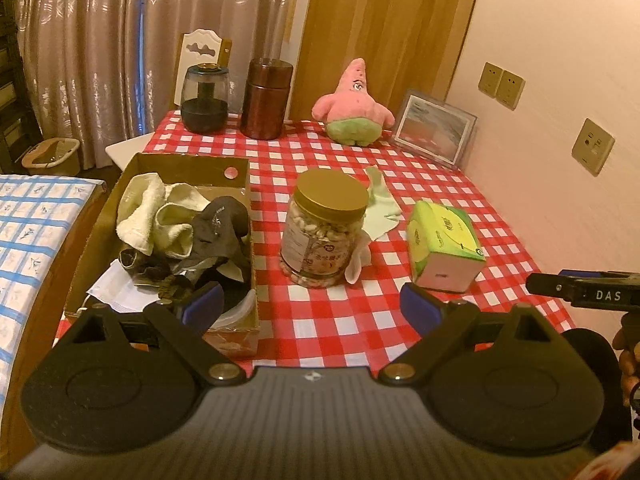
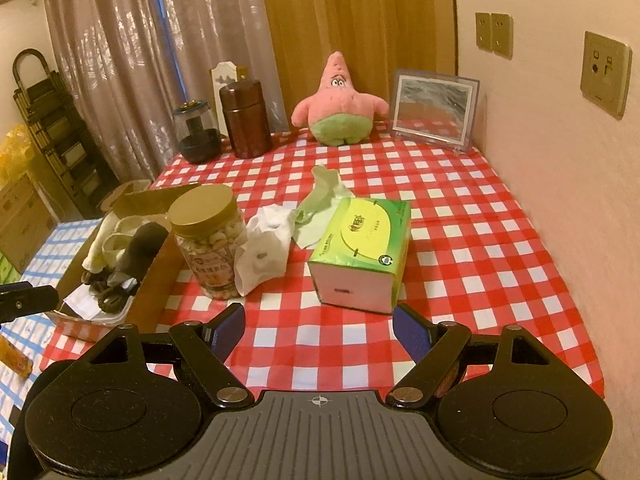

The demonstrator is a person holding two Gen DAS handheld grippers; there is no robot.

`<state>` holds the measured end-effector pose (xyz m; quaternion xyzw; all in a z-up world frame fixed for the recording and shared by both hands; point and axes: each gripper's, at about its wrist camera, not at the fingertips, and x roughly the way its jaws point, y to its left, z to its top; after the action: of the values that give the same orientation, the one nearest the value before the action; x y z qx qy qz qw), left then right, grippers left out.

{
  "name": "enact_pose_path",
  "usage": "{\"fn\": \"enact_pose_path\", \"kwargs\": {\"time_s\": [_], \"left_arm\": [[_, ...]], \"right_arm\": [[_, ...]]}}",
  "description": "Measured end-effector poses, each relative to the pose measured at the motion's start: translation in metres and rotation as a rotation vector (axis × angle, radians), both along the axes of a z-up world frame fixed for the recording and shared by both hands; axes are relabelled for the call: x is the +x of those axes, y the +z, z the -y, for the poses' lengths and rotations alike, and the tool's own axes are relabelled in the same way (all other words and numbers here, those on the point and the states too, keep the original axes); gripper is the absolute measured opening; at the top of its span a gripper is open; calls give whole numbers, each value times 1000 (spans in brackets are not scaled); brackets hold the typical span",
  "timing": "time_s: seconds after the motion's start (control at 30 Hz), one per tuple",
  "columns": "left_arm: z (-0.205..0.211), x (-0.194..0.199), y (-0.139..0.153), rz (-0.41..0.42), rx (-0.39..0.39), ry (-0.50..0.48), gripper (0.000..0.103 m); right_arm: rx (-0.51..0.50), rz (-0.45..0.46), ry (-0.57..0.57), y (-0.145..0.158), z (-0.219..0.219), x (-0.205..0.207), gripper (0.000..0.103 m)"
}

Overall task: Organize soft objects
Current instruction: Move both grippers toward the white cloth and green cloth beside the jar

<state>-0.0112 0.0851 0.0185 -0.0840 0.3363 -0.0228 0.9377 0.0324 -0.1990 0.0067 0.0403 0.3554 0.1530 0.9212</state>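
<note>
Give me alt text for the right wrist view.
The open right gripper hovers empty over a red-checked table, facing a green tissue pack. Left: white sock, pale green sock, nut jar, cardboard box of cloths.

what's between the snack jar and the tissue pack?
A crumpled white cloth leaning against the snack jar, and a pale green cloth behind it reaching the tissue pack. Clearest in the right wrist view.

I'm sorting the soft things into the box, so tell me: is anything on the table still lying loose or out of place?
Yes. A white cloth and a pale green cloth lie crumpled on the checked tablecloth, between the nut jar and the tissue pack, outside the cardboard box that already holds other fabrics.
</note>
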Motion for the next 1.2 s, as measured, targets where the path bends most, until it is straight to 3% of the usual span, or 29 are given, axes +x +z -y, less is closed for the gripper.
{"fn": "enact_pose_path", "kwargs": {"time_s": [0.4, 0.73, 0.97, 1.2], "left_arm": [[9, 14, -4, -15, 4, -50, 94], [13, 30, -11, -29, 19, -83, 94], [10, 53, -6, -19, 74, -178, 94], [13, 96, 5, 12, 228, -424, 93]], "right_arm": [[8, -8, -18, -8, 9, 9, 80], [-25, 8, 57, -16, 8, 20, 80], [-129, 85, 269, -13, -6, 43, 80], [-246, 178, 572, -10, -24, 86, 80]]}}
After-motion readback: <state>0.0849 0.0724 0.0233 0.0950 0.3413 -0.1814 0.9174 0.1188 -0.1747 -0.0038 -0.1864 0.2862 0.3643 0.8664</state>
